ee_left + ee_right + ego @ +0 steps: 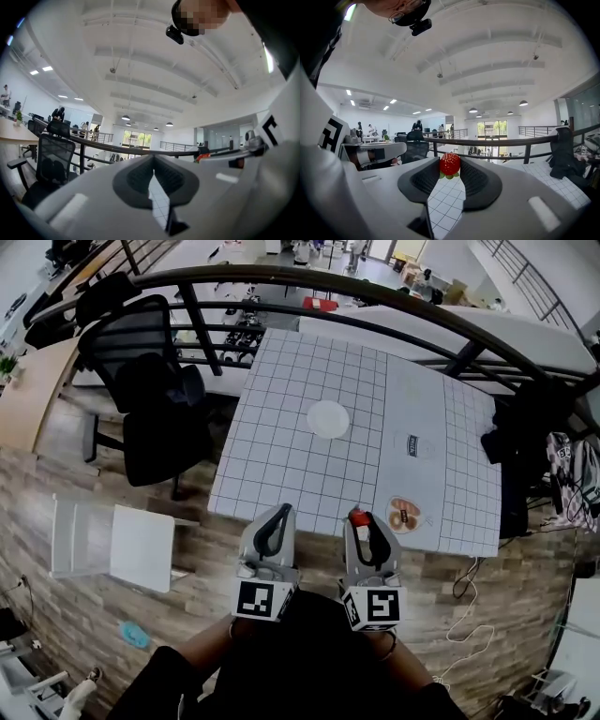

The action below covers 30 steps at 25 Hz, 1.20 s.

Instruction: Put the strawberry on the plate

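A red strawberry (450,164) with green leaves sits pinched between the tips of my right gripper (450,167); in the head view the strawberry (357,517) shows at the tip of the right gripper (361,521), above the table's near edge. The round white plate (328,418) lies farther off, near the middle of the white gridded table (281,456). My left gripper (278,518) hovers beside the right one, over the near edge. In its own view the left gripper (152,169) has its jaws together at the tips, with nothing between them.
A flat card with a brown picture (403,516) lies on the table just right of the right gripper, and a small dark label (412,445) lies beyond it. A black office chair (150,390) stands left of the table. A dark railing (375,292) curves behind the table.
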{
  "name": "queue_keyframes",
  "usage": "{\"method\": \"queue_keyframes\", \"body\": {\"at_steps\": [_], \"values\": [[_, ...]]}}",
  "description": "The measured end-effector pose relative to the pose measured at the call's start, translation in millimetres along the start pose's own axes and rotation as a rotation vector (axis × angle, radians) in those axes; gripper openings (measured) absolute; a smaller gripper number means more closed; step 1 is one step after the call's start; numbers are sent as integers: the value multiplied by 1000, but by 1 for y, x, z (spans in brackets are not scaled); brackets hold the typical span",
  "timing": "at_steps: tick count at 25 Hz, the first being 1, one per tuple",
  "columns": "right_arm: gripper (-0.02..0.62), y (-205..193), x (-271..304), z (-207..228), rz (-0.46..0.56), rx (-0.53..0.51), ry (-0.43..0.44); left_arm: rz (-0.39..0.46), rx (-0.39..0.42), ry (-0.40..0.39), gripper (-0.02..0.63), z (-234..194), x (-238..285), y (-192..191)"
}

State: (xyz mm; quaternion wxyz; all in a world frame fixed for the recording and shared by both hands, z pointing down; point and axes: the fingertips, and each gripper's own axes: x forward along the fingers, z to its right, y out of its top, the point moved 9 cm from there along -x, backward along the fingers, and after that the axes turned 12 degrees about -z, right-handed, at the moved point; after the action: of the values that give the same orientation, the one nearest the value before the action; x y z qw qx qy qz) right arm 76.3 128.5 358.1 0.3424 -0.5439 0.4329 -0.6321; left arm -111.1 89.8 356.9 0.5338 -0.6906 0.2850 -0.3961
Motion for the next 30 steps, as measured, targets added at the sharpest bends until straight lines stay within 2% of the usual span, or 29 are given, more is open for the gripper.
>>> {"method": "queue_keyframes", "body": {"at_steps": [5,10,14,23,30], "values": [[132,15,32,-2,-8,-3,-12,0,-24,-17,11,-19,24,7],[132,29,56,1,1,-5,-72,-23,-56,-49,11,-31,45,8],[132,34,76,4,-24,3,-77,-46,-77,-59,11,-45,62,6],[132,44,97,-9,-47,-13,-101,-30,-127,-114,11,-78,83,3],[132,44,104,-27,-59,-31,-82,-19,-114,-118,11,-93,86,0]]}}
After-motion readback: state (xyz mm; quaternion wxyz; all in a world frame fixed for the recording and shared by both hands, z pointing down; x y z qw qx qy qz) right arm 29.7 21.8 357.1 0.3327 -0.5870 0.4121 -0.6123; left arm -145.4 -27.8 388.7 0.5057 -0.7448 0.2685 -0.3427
